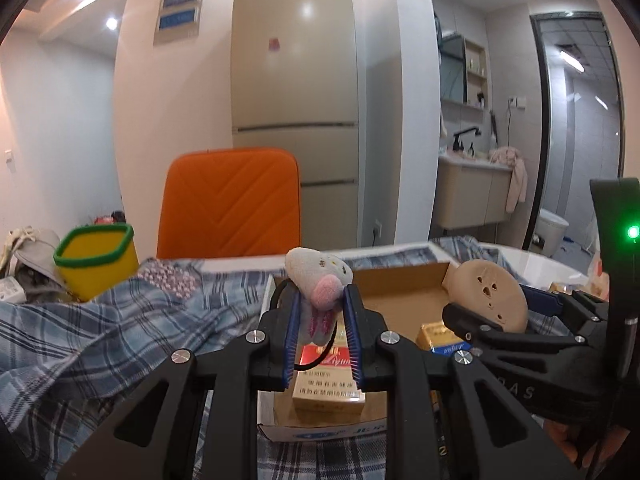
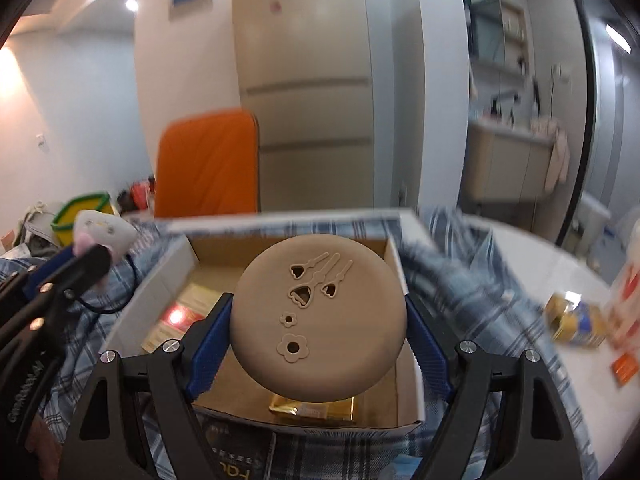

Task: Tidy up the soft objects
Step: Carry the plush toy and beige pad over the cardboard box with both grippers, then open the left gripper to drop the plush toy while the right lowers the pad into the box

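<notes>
White-and-pink plush toy (image 1: 318,280) pinched in left claw (image 1: 320,332), possibly a keychain

gold pack (image 2: 312,410) half behind disc (image 2: 318,324)

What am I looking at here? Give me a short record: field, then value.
Left gripper: shut on a small plush toy with a black loop
Right gripper: clamped on a round beige cushion
Below both: open cardboard box holding small packets
Under the box: blue plaid cloth
Background: orange chair, yellow bin, fridge
</notes>
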### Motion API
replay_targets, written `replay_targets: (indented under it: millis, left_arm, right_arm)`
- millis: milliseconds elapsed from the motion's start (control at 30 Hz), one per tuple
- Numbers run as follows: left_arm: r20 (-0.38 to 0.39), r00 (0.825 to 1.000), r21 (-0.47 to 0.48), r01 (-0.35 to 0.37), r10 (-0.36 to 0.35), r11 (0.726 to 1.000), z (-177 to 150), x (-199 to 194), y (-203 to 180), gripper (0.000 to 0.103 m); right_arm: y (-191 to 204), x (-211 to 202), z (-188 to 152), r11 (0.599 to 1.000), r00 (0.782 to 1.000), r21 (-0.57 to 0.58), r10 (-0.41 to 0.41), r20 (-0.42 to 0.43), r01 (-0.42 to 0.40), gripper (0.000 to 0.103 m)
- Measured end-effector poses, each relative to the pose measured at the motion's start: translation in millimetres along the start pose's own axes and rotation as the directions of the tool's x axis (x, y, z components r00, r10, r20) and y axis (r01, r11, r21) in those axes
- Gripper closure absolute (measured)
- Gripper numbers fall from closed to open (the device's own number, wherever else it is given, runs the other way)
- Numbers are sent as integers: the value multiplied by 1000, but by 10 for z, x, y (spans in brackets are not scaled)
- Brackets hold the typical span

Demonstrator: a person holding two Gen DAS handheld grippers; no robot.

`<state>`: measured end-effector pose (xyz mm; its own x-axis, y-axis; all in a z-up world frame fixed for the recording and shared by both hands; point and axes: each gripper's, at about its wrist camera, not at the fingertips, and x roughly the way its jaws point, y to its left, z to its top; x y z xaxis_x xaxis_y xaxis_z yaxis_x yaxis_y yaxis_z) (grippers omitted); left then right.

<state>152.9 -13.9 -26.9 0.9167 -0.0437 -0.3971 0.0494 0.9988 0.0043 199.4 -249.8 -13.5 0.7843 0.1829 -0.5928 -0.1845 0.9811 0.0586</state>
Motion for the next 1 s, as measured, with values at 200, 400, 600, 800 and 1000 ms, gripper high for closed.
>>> replay_targets:
  millis: [200, 400, 600, 800, 1000]
  left_arm:
    - [-102, 995, -14, 10, -11, 1000, -66, 178, -15, 83]
    - [-185, 983, -51, 7, -16, 999, -92, 324, 34, 83]
    - [-217, 976, -56, 13, -25, 998, -104, 389, 47, 83]
    - [-219, 975, -61, 10, -23, 998, -106, 394, 67, 83]
    - [-230, 973, -55, 9, -22, 998, -111, 421, 72, 72]
  right_arm:
    - [-49, 146, -26, 1000, 998, 7, -12, -69, 13, 20]
    - [-28, 281, -118, 1000, 988, -3, -10, -156, 10, 20]
    - [-25, 299, -111, 1000, 987, -1, 26, -157, -27, 18]
    - [-19, 274, -103, 1000, 989, -5, 11, -149, -12, 18]
    - [-13, 271, -97, 1000, 989, -10, 7, -149, -9, 18]
